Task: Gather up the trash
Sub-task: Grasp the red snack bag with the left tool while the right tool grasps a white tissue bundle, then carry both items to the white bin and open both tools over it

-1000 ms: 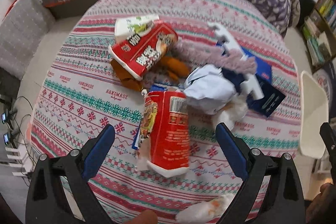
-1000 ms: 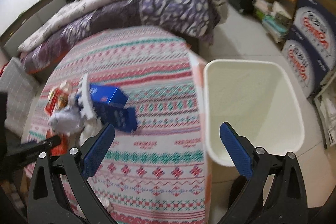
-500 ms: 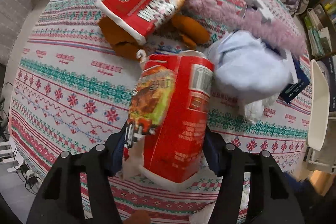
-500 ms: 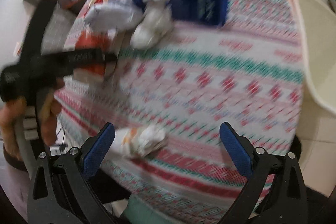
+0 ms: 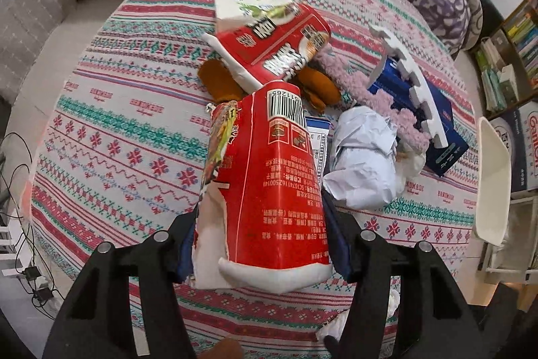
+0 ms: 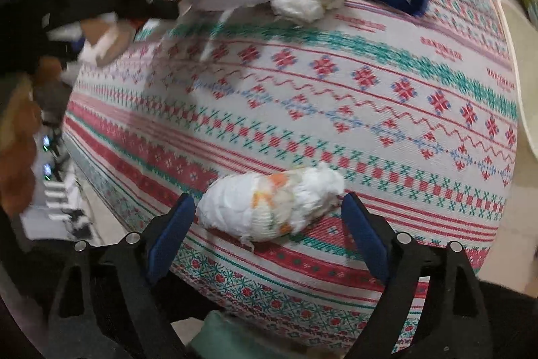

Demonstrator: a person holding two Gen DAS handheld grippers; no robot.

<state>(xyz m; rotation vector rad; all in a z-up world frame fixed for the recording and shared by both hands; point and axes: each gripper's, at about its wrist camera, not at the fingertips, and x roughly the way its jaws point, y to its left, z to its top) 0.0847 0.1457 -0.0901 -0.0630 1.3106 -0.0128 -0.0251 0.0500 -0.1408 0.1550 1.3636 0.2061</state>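
While the left tool (image 5: 259, 244) clamps a torn red noodle cup (image 5: 265, 184) between its blue pads at the lower centre of its frame, the cup stands out over the patterned bedspread (image 5: 117, 140). Behind it, at centre right, lie a crumpled white paper (image 5: 363, 164) and a blue box (image 5: 433, 120). Low in its own frame, the right tool (image 6: 267, 232) is closing, pads either side of a stained white tissue wad (image 6: 272, 204) but not touching it.
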